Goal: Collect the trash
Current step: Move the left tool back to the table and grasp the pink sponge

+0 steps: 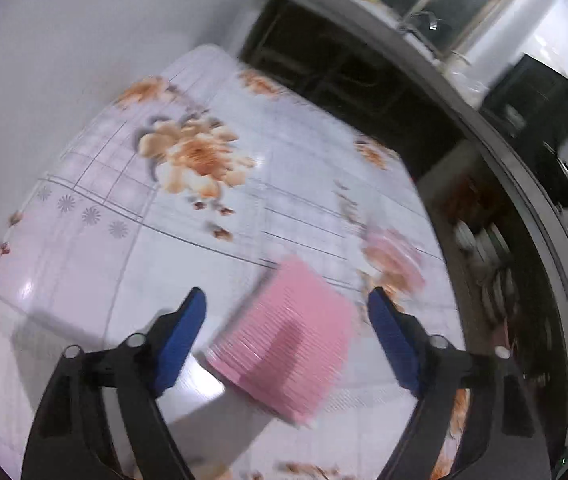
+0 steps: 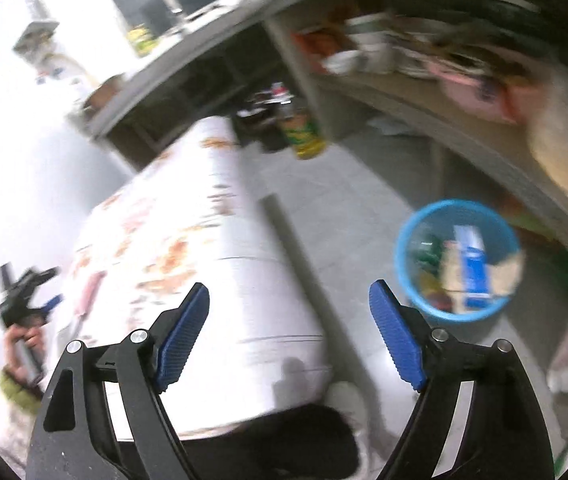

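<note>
Left gripper (image 1: 285, 300) jaws wide, empty; pink ridged pad (image 1: 287, 336) on floral tablecloth (image 1: 124, 240) between pads, untouched. Right gripper (image 2: 288, 296) wide, empty, nearer blue trash bin (image 2: 457, 260).

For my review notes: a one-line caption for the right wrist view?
Open right gripper above the floor, between the floral-clothed table and a blue bin holding trash.

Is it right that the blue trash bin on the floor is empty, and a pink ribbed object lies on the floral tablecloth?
Not quite: the blue trash bin already holds trash, including a blue-and-white carton, as the right wrist view shows. The pink ribbed object does lie on the floral tablecloth.
</note>
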A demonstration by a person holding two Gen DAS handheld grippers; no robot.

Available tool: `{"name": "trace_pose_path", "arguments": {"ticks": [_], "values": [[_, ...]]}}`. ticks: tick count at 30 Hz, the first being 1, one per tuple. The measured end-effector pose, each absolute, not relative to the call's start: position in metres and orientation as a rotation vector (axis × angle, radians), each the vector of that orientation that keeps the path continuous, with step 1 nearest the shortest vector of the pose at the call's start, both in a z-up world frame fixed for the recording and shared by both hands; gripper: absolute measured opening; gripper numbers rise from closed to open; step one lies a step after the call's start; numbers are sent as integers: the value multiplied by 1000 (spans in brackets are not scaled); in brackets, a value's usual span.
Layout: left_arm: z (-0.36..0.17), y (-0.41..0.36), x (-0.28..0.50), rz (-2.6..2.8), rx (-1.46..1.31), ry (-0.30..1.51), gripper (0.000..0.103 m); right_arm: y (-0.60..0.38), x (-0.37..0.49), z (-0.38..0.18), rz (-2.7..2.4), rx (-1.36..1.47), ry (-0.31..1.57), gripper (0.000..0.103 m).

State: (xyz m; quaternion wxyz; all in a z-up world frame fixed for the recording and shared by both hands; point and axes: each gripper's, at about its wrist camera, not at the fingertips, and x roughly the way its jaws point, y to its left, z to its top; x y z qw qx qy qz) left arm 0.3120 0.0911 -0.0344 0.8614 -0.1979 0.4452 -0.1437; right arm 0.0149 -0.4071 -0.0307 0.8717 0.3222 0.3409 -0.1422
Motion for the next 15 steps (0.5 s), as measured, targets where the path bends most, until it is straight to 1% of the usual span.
{"name": "trace_pose_path", "arguments": {"ticks": [1,3,5,6,10,15], "values": [[-37,88,316,-304,-396,940,73,-399,24,-29,-270,665,718,78],[-45,75,322,-316,-323,961,66,-385,37,-25,-233,642,732,78],[-52,64,325,-346,-269,996,51,-375,45,-26,-210,621,745,78],[-53,58,321,-360,-254,1008,48,-370,52,-25,-201,606,756,78],[-53,36,301,-436,-154,986,45,-357,60,-23,-184,577,778,78],[-52,13,270,-499,-106,1006,44,-337,74,-19,-151,564,800,78]]}}
